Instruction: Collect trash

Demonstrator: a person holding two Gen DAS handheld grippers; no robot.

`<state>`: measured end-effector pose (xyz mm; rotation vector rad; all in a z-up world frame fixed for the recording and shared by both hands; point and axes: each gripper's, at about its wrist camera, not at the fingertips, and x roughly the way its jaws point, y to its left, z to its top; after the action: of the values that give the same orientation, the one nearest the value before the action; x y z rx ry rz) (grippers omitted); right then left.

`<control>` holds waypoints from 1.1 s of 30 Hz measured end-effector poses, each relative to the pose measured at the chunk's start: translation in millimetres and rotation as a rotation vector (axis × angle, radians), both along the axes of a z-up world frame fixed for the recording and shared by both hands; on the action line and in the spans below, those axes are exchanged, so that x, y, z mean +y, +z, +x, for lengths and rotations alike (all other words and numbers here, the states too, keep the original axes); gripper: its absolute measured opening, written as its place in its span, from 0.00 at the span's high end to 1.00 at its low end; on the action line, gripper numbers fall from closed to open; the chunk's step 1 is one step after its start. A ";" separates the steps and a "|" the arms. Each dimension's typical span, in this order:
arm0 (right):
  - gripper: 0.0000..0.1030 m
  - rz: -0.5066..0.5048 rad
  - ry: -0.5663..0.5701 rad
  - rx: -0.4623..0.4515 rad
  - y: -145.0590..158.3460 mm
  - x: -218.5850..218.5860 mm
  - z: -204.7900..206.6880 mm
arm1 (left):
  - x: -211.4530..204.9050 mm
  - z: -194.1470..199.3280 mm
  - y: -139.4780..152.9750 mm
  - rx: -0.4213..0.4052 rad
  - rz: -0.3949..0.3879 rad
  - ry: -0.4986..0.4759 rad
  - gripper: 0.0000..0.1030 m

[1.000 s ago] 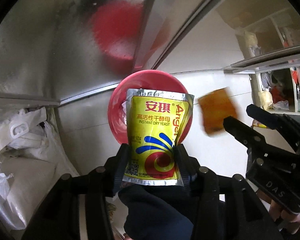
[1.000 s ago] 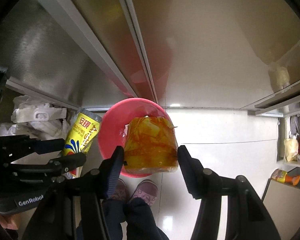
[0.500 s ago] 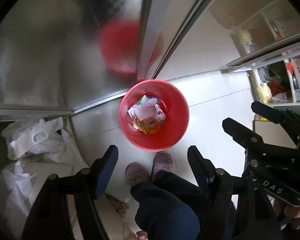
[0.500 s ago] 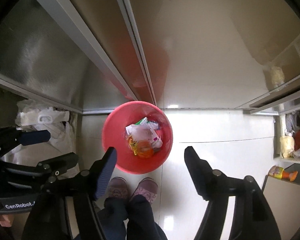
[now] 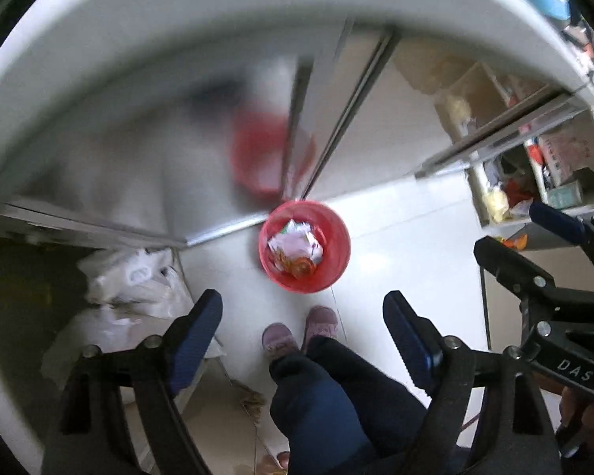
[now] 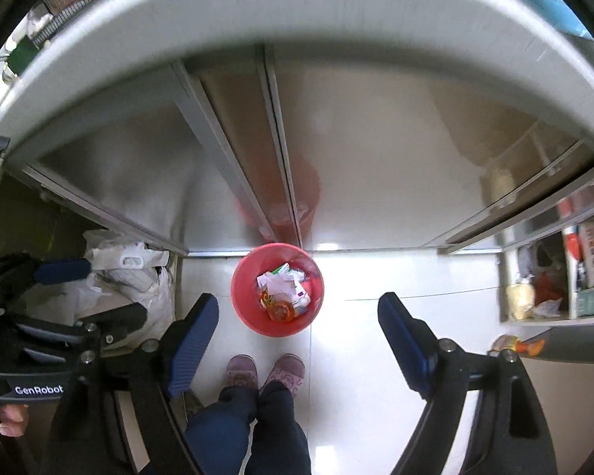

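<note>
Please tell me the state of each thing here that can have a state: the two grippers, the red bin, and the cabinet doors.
left gripper: open, holding nothing.
right gripper: open, holding nothing.
red trash bin: upright on the floor, no lid, partly filled with wrappers.
steel cabinet doors: shut behind the bin.

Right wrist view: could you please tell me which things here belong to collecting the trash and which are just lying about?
Belongs to the job:
- red bin, on the floor
- wrappers inside it
- left gripper and right gripper, both open and empty

Just lying about:
- white bags left of the bin
- shelf clutter at right
- cabinet doors
- person's shoes
</note>
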<state>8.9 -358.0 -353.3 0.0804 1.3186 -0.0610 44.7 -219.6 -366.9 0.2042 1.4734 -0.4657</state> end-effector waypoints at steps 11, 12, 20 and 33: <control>0.02 -0.012 0.007 -0.227 159.4 11.9 -20.1 | 23.1 -9.3 164.2 -0.261 -0.044 0.067 0.15; 0.02 -0.007 0.014 -0.245 168.3 15.6 -20.0 | 25.6 -10.6 174.8 -0.280 -0.046 0.072 0.15; 0.00 -0.046 0.034 -0.378 234.6 44.7 -34.2 | 62.9 -35.7 251.7 -0.428 -0.035 0.118 0.15; 0.00 -0.076 0.028 -0.501 290.9 86.2 -94.9 | 117.8 -106.5 320.8 -0.564 -0.064 0.144 0.12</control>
<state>-85.9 -271.9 -62.4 0.0100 0.8159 -0.0625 -61.8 -101.8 -46.1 0.1600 0.9123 -0.3041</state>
